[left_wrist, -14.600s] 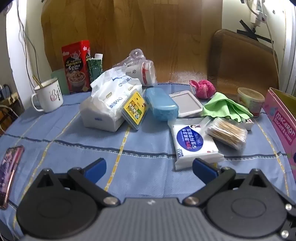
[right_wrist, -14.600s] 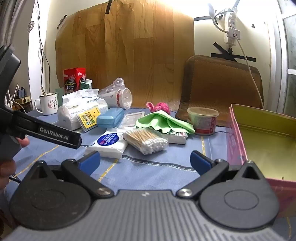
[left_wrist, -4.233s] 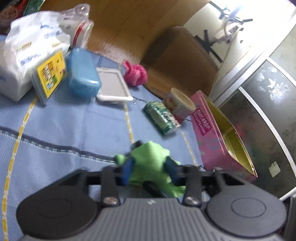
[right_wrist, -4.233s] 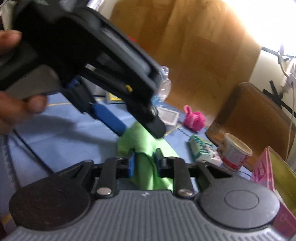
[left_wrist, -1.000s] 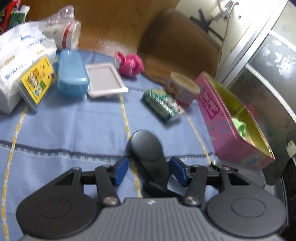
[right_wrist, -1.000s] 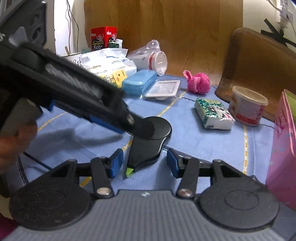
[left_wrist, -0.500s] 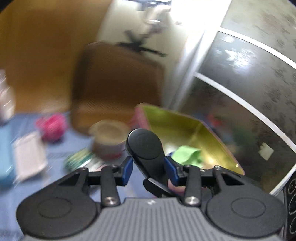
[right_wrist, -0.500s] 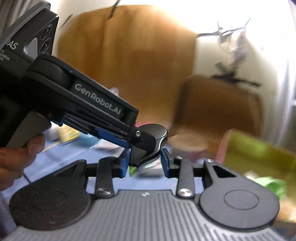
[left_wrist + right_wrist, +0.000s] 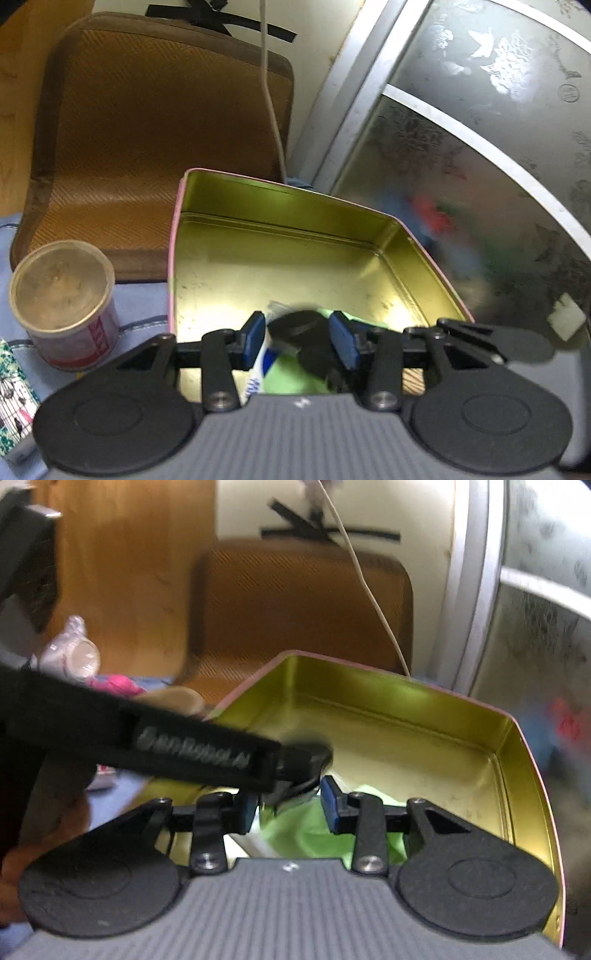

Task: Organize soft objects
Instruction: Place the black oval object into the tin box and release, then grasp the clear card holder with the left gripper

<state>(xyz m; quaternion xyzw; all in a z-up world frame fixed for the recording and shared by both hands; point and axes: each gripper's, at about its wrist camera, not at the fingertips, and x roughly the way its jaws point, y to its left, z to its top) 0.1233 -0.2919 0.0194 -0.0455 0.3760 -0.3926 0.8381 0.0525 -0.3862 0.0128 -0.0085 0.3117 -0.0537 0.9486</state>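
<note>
I hold both tongs over the open pink tin (image 9: 295,229) because that is where the soft things are being gathered. Its gold floor is mostly bare, so there is room to drop more. The green cloth (image 9: 291,380) already lies crumpled at the near end of the tin, and a white-and-blue wipes packet (image 9: 257,373) sits on edge against it, also at the near end, directly under my pads. I judge the packet is the thing being delivered now, with both tongs brought in together to steady something floppy.

My left tongs (image 9: 299,338) are about half spread and their jaws are opening. Between the blue pads I see the black rounded tip of my other tool, with the packet just beneath. Nothing appears pinched, which fits a release into the tin.

My right tongs (image 9: 288,806) are also roughly half spread above the near end of the tin. The left tool's black body crosses in front of them and blur covers the pads, so I cannot tell whether they press on anything. Green cloth shows below the gap.

Outside the tin on the desk (image 9: 140,295), just beside its left wall, stands a lidded cup (image 9: 61,280). That one is hard, so I judge it stays out.
</note>
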